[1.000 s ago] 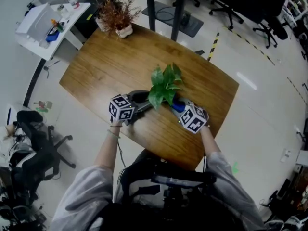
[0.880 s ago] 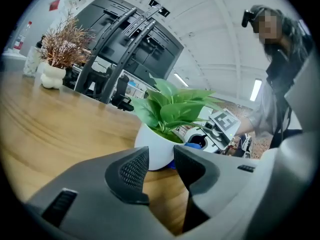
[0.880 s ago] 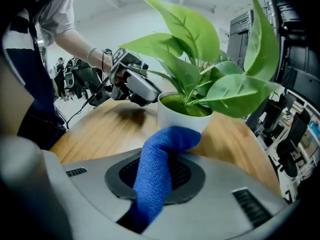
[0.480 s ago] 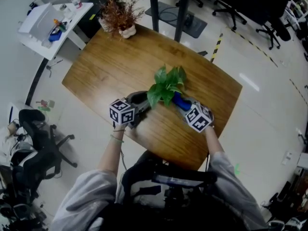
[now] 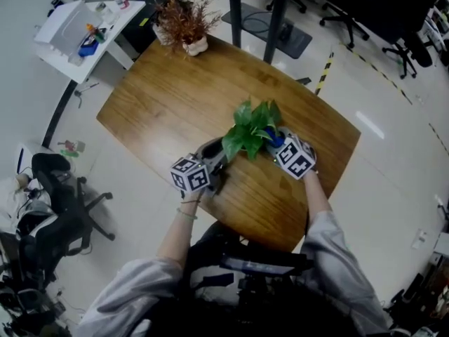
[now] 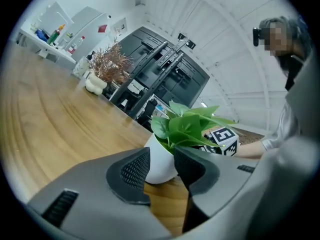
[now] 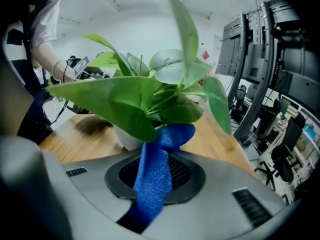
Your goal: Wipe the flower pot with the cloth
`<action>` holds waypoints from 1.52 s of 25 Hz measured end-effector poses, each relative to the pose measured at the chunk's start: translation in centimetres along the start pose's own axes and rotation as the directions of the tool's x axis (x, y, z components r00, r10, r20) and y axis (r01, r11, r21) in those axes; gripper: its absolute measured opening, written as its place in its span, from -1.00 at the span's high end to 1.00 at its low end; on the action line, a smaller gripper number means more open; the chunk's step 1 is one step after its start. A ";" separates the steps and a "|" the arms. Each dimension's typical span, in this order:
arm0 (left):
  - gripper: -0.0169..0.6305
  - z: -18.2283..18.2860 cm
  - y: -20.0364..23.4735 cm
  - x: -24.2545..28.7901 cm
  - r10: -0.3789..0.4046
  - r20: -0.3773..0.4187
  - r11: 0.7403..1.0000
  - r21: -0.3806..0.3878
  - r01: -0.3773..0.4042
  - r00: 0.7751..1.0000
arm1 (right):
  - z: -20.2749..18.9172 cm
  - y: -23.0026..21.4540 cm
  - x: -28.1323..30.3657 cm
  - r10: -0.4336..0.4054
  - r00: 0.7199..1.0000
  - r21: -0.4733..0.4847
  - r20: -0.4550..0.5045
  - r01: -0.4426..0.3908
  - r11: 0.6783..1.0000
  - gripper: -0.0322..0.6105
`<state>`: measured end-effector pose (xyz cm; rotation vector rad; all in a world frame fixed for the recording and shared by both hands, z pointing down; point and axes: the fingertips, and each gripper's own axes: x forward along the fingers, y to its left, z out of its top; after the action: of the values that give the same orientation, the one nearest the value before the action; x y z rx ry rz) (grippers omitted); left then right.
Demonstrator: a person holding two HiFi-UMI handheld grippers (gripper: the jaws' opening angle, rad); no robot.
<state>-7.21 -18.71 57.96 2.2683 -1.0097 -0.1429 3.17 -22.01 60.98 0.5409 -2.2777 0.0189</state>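
Observation:
A leafy green plant [image 5: 251, 127] stands in a small white flower pot [image 6: 159, 160] near the front right of the wooden table [image 5: 161, 97]. My left gripper [image 5: 212, 153] reaches the pot from the left, its jaws closed against the pot's sides [image 6: 162, 166]. Coming from the right, my right gripper [image 5: 279, 144] is shut on a blue cloth [image 7: 159, 176]. The cloth's bunched end touches the pot [image 7: 127, 136] just under the leaves [image 7: 150, 89]. In the head view the foliage hides most of the pot, and only a bit of the cloth [image 5: 276, 141] shows.
A dried brown plant in a white pot [image 5: 188, 23] stands at the table's far corner. A white side table [image 5: 84, 34] with bottles is beyond it, at the left. Office chairs [image 5: 52, 202] stand on the floor left of me. The table's front edge is close to both grippers.
The right gripper, with the cloth, has moved away from me along the pot's right side. The left gripper stays at the pot. The head view has shifted a little.

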 end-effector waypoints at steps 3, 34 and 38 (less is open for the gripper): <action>0.46 0.6 0.7 0.0 -0.006 -0.001 1.000 -0.001 0.006 1.000 | -0.2 1.0 0.0 0.020 1.000 0.002 0.004 -0.020 1.000 0.68; 0.46 -1.8 0.4 0.4 -0.011 -0.241 0.960 0.268 0.077 0.970 | -1.0 -1.0 -0.6 -0.115 0.993 0.021 -0.017 0.115 0.993 0.68; 0.46 -1.4 0.8 0.6 -0.017 -0.257 0.958 0.271 0.089 0.966 | 0.3 -0.1 0.3 -0.056 0.998 -0.054 0.003 0.056 0.997 0.68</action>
<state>-6.80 -18.74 59.62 2.4913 -0.8777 0.2793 2.81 -22.31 60.97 0.5756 -2.2565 -0.0708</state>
